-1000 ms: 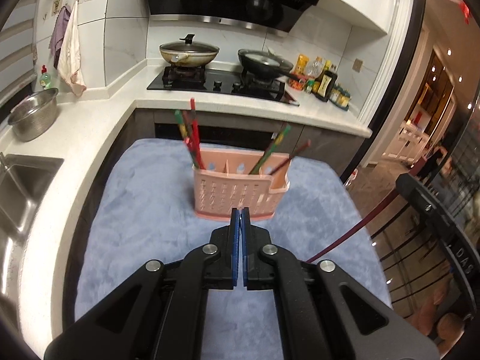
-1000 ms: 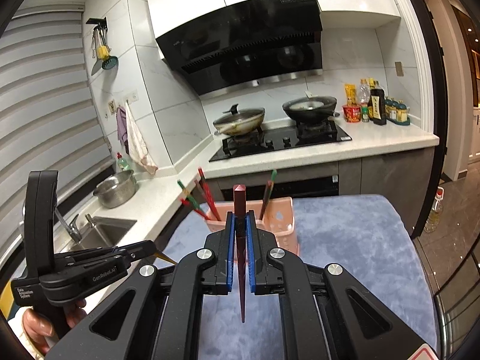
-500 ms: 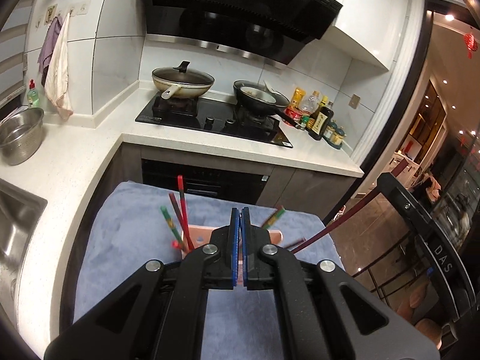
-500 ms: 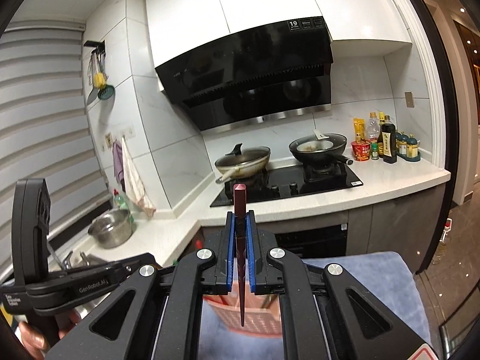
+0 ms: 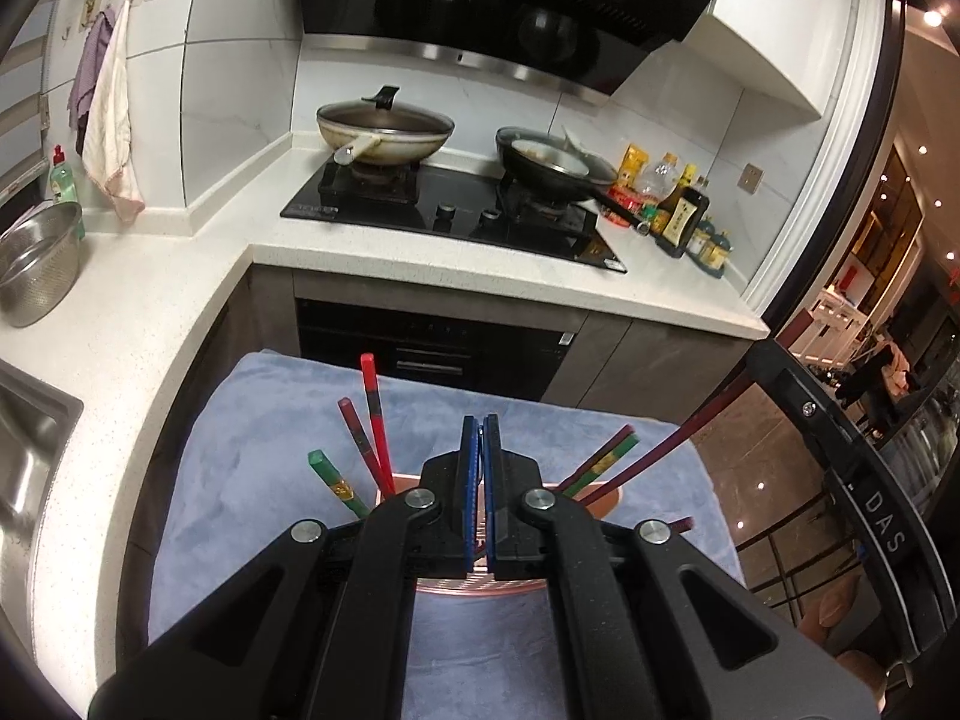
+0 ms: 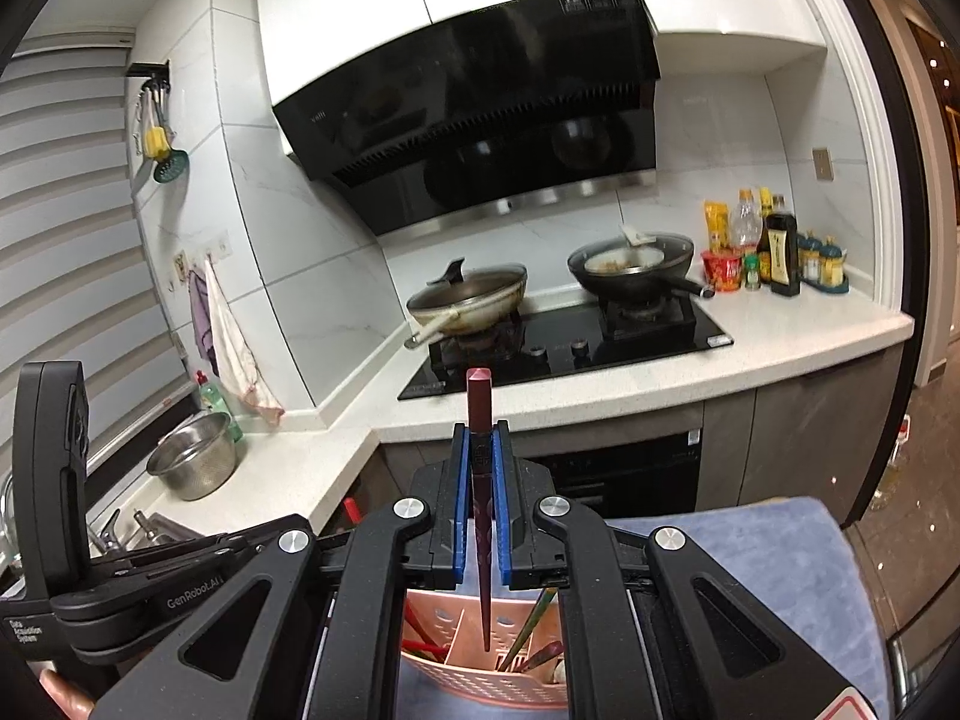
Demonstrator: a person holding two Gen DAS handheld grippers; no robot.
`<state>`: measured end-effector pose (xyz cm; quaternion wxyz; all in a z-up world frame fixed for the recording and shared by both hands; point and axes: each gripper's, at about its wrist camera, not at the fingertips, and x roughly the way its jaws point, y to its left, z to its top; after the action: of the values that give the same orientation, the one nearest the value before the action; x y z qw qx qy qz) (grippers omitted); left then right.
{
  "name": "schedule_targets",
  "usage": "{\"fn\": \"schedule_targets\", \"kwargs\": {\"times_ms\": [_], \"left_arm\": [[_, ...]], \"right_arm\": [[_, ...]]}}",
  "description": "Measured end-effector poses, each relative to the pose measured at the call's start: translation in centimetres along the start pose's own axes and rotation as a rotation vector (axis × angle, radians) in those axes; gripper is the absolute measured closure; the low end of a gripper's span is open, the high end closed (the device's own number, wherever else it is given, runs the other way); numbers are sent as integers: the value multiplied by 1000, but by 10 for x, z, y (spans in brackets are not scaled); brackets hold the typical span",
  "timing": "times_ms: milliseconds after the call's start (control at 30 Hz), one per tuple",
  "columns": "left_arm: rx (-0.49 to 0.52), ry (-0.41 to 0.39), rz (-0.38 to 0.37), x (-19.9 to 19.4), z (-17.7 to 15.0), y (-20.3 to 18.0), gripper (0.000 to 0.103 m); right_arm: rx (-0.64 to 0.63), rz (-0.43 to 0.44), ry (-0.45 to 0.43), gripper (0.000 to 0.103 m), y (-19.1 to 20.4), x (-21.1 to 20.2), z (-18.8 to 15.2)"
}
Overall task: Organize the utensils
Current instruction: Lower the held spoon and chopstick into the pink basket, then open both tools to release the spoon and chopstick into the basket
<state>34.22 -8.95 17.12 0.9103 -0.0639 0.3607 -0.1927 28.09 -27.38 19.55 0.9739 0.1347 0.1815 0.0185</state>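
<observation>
Right gripper (image 6: 480,510) fingers clamped on a dark maroon chopstick (image 6: 478,420), stick held nearly upright, thick end up above the fingers, thin tip pointing down. Tip hangs right over the pink utensil holder (image 6: 480,681), above its divided compartments; whether the tip is already below the rim can't be told. Holder sits on the blue towel (image 6: 750,570) covering the counter, toward the edge facing the stove.

Left gripper (image 5: 480,498) fingers pressed together, nothing between them, hovering just above the same holder (image 5: 480,585). In its view red and green chopsticks (image 5: 375,420) lean out of the left compartment, more (image 5: 606,459) lean out to the right.

Key relation: holder lies directly below the right fingers, along the stick's long axis, so the drop looks like a straight lowering plus release. Right hand is the one to act; left is near but idle. Which compartment the tip lines up with is unclear, looks like the middle one. Risk: tip catching a divider.
</observation>
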Motion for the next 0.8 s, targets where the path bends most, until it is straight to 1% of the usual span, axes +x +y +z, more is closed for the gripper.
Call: {"fn": "schedule_targets", "kwargs": {"times_ms": [200,367,567,700,733,767,800], "left_arm": [[-12,31,6,18,-4,5,102],[-13,44,14,26,-6,7,102],[-23,60,18,33,-7,9,102],[-36,66,3,36,-8,11,101],[-42,68,9,37,-9,12,96],[-43,74,12,39,-10,13,86],[-43,73,19,39,-11,14,80]], "right_arm": [[-2,-24,42,96,-6,19,-11],[14,-31,65,96,-12,28,-18],[4,-33,70,96,-11,31,-20],[-5,-35,77,96,-10,33,-20],[-13,-40,82,94,-9,34,-21],[-16,-45,82,90,-9,34,-22],[-19,-54,81,76,-8,34,-22]]}}
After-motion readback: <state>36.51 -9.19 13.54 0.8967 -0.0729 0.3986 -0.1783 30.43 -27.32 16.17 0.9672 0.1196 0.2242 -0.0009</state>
